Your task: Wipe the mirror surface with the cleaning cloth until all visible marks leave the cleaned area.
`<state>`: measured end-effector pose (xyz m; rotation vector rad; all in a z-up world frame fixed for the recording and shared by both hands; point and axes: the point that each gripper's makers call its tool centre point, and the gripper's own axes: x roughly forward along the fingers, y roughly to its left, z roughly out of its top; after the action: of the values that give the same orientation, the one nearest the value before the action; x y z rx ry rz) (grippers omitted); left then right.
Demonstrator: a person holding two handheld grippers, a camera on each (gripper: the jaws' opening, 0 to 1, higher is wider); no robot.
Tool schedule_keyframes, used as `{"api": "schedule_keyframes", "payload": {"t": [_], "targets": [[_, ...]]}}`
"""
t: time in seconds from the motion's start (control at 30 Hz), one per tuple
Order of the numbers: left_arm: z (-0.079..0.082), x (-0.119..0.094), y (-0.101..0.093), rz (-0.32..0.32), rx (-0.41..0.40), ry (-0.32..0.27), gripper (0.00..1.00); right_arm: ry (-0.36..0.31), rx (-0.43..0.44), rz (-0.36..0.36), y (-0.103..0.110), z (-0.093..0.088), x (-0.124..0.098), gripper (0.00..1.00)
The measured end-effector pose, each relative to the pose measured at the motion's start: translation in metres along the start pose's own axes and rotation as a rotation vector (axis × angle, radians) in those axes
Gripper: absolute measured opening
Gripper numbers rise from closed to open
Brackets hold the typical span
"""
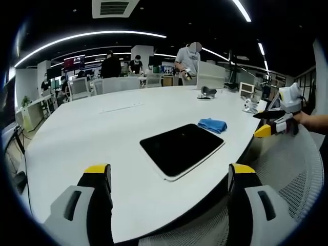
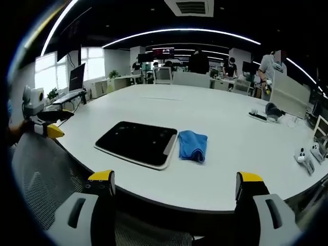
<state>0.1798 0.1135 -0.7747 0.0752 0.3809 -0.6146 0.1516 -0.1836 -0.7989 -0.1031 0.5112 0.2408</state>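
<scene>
We hold both grippers back from the table edge, the left gripper (image 1: 170, 177) and the right gripper (image 2: 175, 184) with jaws wide apart and empty. The mirror (image 2: 137, 143) lies flat near us; the cleaning cloth (image 2: 193, 145) rests touching its right side, ready for picking.

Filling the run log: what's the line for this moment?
phase: pre-grasp | blue cloth: beside mirror | left gripper: open | right gripper: open

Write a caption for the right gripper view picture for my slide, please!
Open claw facing a dark mirror and blue cloth on a white table.
</scene>
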Motion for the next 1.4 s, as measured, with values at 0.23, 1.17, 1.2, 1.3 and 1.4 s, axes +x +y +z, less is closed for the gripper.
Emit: {"api": "schedule_keyframes", "payload": {"t": [0.23,1.17,1.2,1.3,1.4], "targets": [[0.0006,0.0000,-0.0006,-0.006,-0.004,-0.005,0.92,0.012,0.004,0.000,0.0002,-0.0023,0.0000,0.97],[0.0026,-0.0008,0.0029,0.021,-0.028,-0.019,0.93,-0.029,0.113,0.035,0.0003,0.0043,-0.0038,0.87],[0.0022,-0.0007,0.0026,0.019,-0.026,-0.016,0.92,-0.022,0.114,0.035,-0.0005,0.0036,-0.0042,0.86],[0.0017,-0.0005,0.0018,0.014,-0.025,-0.013,0.92,-0.020,0.121,0.047,-0.0015,0.0058,-0.0058,0.80],[0.0016,-0.0003,0.0019,0.014,-0.022,-0.011,0.92,-0.012,0.093,0.054,-0.0015,0.0064,-0.0045,0.74]]}}
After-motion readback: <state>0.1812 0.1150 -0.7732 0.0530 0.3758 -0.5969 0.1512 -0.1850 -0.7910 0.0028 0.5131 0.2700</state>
